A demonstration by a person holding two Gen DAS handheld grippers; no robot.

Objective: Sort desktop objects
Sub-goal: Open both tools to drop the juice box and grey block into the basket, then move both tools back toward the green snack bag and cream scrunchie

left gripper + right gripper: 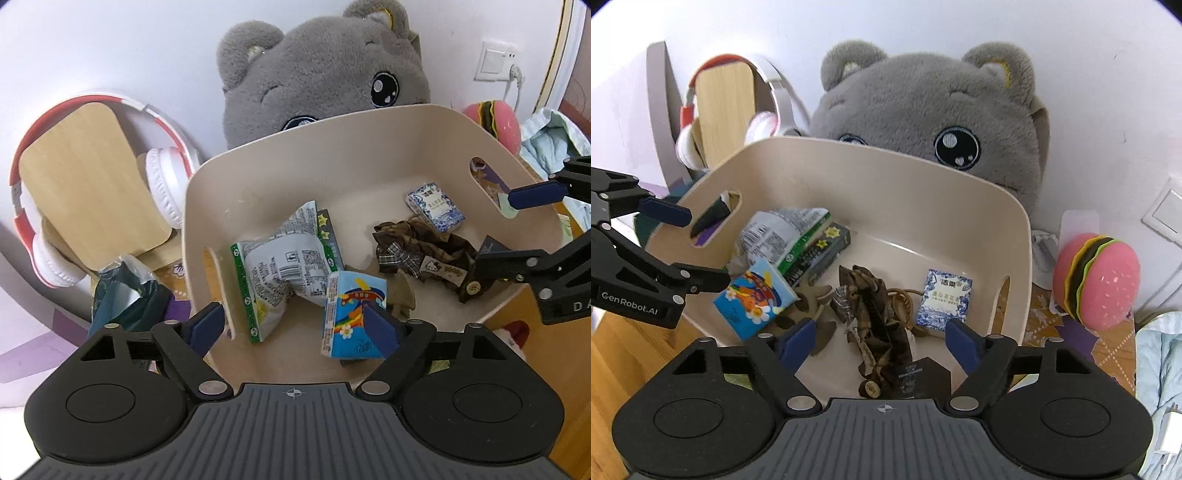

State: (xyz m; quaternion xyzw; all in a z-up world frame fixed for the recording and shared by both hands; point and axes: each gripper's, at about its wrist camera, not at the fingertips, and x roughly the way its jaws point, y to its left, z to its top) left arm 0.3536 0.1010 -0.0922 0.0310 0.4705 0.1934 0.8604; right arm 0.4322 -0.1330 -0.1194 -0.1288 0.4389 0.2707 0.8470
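Beige bin [369, 155] on wooden desk [546, 354]

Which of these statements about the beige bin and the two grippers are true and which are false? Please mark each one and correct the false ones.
1. The colourful tissue pack lies inside the beige bin. True.
2. The left gripper is shut on the crumpled snack bag. False: its jaws stand open, and the bag lies loose in the bin.
3. The blue and white box is in the bin, to the right of the brown camouflage cloth. True.
4. The hamburger toy sits in the bin. False: it is outside, beside the right wall.
5. The right gripper holds the cloth. False: it is open, with the cloth lying between its fingers.
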